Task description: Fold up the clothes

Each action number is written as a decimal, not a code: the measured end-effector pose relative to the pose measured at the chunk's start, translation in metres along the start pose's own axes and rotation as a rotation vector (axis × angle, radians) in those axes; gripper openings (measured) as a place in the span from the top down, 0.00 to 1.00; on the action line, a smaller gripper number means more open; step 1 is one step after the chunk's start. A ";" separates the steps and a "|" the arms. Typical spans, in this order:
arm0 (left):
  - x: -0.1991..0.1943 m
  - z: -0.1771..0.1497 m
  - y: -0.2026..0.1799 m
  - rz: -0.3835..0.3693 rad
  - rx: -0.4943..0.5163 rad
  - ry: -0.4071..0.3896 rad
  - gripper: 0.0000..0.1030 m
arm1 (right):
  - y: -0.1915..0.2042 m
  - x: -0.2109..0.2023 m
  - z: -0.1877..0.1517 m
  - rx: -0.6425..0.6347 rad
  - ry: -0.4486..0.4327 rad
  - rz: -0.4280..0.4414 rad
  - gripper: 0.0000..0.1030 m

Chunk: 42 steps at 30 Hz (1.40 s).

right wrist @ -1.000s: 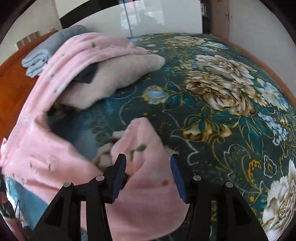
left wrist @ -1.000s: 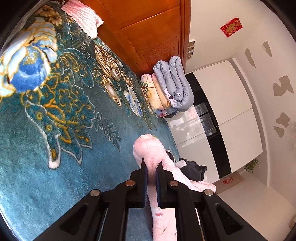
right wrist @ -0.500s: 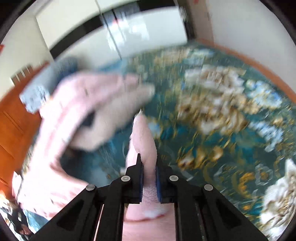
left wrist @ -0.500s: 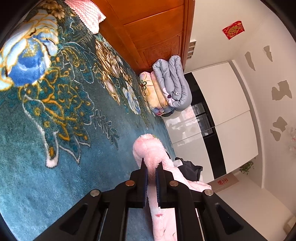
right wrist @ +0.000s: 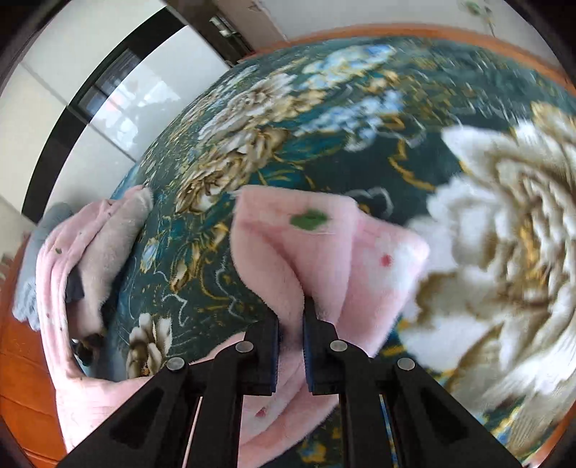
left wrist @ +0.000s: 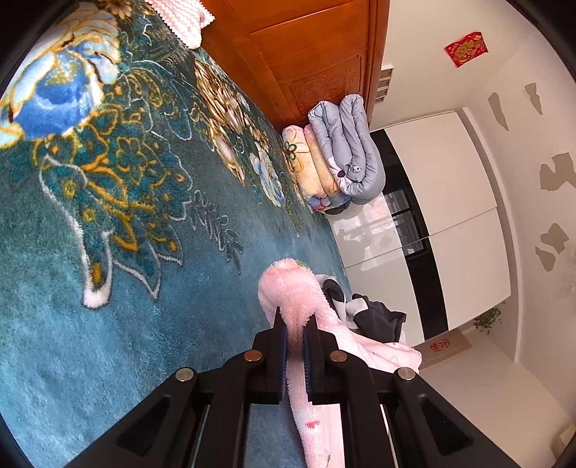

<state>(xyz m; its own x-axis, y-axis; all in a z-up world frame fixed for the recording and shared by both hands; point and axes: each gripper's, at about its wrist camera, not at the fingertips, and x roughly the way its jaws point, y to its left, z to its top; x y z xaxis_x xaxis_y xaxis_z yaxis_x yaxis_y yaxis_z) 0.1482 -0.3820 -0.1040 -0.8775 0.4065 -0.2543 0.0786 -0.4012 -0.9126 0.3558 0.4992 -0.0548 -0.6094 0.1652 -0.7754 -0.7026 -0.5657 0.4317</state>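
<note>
A fluffy pink garment (left wrist: 293, 298) with small flower prints lies on a teal floral bed cover (left wrist: 108, 216). My left gripper (left wrist: 295, 324) is shut on a bunched edge of it, which bulges out past the fingertips and hangs down behind. My right gripper (right wrist: 291, 316) is shut on another fold of the pink garment (right wrist: 306, 244), lifted over the cover (right wrist: 324, 126). The rest of the garment trails left to a beige-lined part (right wrist: 108, 248).
Folded grey and floral quilts (left wrist: 338, 154) are stacked by the wooden headboard (left wrist: 298, 46). A dark garment (left wrist: 374, 316) lies at the bed's edge beyond the pink one. A pink pillow (left wrist: 180, 18) lies at the top left. White wardrobe doors (left wrist: 450, 216) stand behind.
My right gripper closed on the pink garment's fold and has lifted and swung it to the right over the cover. My left gripper keeps its hold and has shifted only slightly.
</note>
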 end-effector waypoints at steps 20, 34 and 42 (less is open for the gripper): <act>0.009 -0.004 0.004 -0.008 -0.036 0.037 0.92 | -0.012 -0.005 0.032 0.016 -0.119 -0.114 0.39; -0.002 -0.004 -0.011 -0.020 0.023 0.017 0.92 | -0.035 -0.011 0.012 0.110 -0.105 -0.122 0.94; -0.012 -0.007 -0.039 -0.029 0.110 0.038 0.92 | -0.036 -0.083 0.017 0.045 -0.309 -0.213 0.94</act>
<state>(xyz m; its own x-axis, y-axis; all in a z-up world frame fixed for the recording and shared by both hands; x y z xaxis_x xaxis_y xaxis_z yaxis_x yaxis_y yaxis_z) 0.1592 -0.3659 -0.0674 -0.8599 0.4494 -0.2419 -0.0009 -0.4753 -0.8798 0.4258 0.5198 0.0017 -0.5253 0.5152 -0.6772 -0.8367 -0.4575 0.3010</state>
